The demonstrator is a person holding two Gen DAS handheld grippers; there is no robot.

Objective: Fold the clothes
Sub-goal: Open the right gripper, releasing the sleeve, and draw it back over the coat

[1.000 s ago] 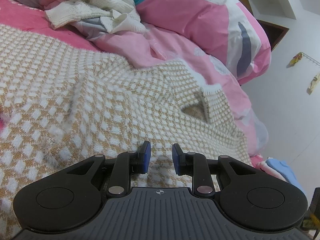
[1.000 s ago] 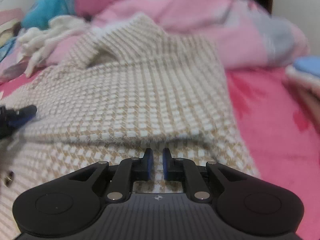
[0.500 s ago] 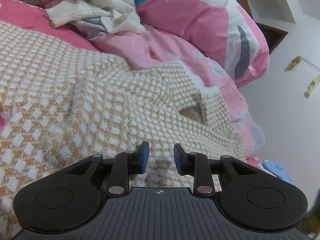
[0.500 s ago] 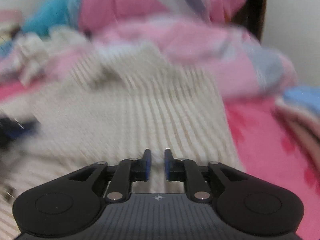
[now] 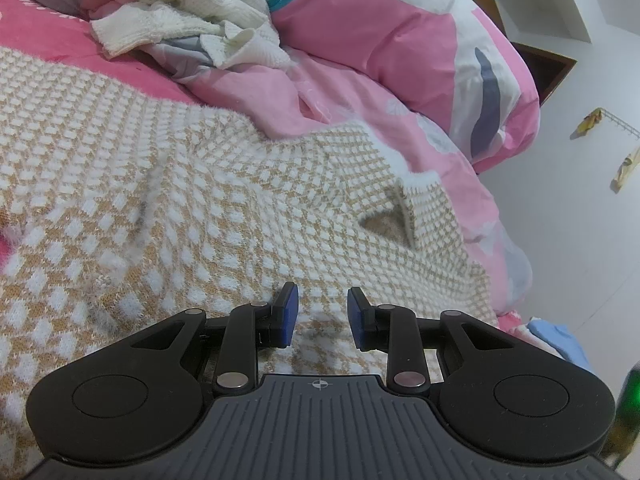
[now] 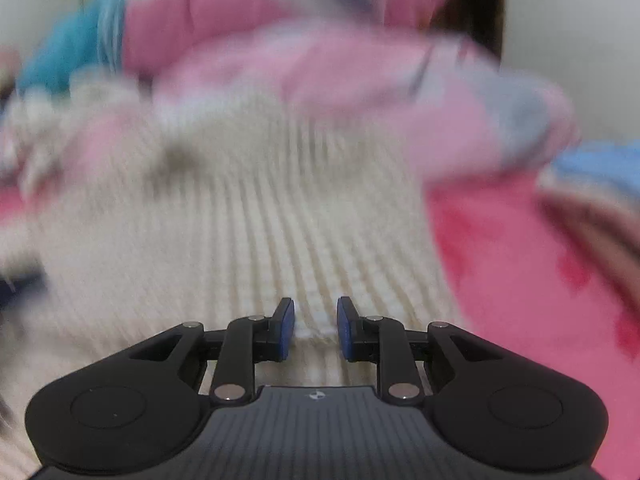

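While the checked tan-and-white sweater lies spread on the pink bed for folding, the left claw hovers over its fabric, blue pads parted and empty, and the blurred right wrist view shows the right claw likewise parted over the knit, gripping nothing.

left hand-held gripper: black linkage arms; blue pads; silver pivot screws | right hand-held gripper: same; ribbed grey base
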